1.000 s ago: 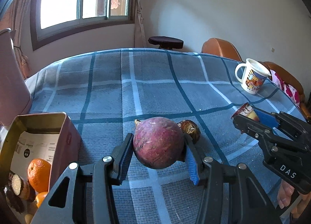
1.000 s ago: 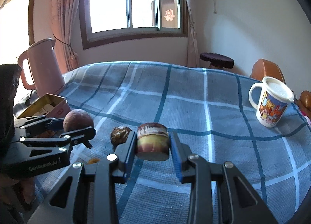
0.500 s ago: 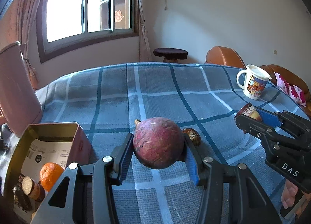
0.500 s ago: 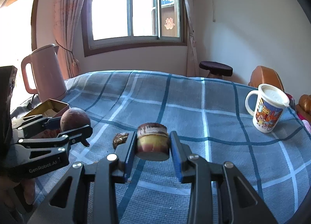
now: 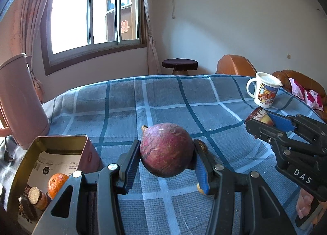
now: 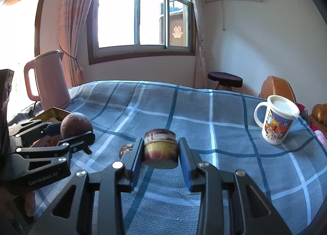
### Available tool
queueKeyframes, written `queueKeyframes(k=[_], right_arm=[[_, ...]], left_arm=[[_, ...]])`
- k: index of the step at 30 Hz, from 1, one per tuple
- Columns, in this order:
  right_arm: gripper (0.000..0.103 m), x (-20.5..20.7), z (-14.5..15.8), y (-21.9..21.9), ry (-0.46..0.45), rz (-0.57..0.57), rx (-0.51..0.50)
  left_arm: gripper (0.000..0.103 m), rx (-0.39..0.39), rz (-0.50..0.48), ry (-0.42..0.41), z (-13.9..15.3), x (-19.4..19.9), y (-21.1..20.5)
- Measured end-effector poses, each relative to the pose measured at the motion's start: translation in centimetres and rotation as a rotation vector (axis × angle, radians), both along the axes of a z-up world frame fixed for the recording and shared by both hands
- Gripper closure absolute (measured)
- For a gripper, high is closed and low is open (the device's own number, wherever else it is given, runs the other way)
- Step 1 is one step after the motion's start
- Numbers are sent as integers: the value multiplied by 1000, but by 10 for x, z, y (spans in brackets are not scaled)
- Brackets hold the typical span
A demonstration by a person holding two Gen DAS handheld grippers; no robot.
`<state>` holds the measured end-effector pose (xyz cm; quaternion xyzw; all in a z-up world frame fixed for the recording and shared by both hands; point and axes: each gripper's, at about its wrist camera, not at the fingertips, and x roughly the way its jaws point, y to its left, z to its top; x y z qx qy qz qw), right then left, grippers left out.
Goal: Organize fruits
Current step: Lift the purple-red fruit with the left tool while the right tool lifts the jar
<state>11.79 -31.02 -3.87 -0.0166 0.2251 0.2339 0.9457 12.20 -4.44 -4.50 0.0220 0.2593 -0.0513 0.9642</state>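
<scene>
Both sets of jaws are closed on fruit and held clear of the table. On the left gripper [image 5: 166,166], the blue pads press either side of a round purple-red fruit [image 5: 166,149], perhaps a passion fruit, with a small stem nub at its top. On the right gripper [image 6: 160,158], the pads clamp a short cut piece of yellow-and-brown fruit [image 6: 160,148] with a flat sliced top; what kind it is I cannot tell.

An open tin box [image 5: 51,153] sits at the left of the blue checked tablecloth [image 5: 163,100], close to the left gripper. It already holds a mandarin [image 5: 57,182] and at least one dark cut piece with a pale end [image 5: 34,194], resting on a printed paper liner. So part of the sorting looks done.

Judging from this, two fruits are in hand and not yet stowed. One small brown wrinkled fruit [image 6: 126,149] lies loose on the cloth between the two grippers, and a scrap of something yellow [image 5: 200,188] shows just beside the left gripper's right pad, too hidden to name. The likely remainder: carry both held pieces over the tin, release them, then collect what is left on the cloth. A pink kettle [image 6: 49,79] and a picture mug [image 6: 276,120] stand well apart from the fruit.
</scene>
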Motion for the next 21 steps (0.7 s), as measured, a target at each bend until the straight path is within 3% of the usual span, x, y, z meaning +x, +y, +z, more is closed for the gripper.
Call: queueKeyframes(k=[21], right_arm=[[66,-12,6,-4,-69,-18,6]], left_arm=[[52,-4,21,-58,5,-11,1]])
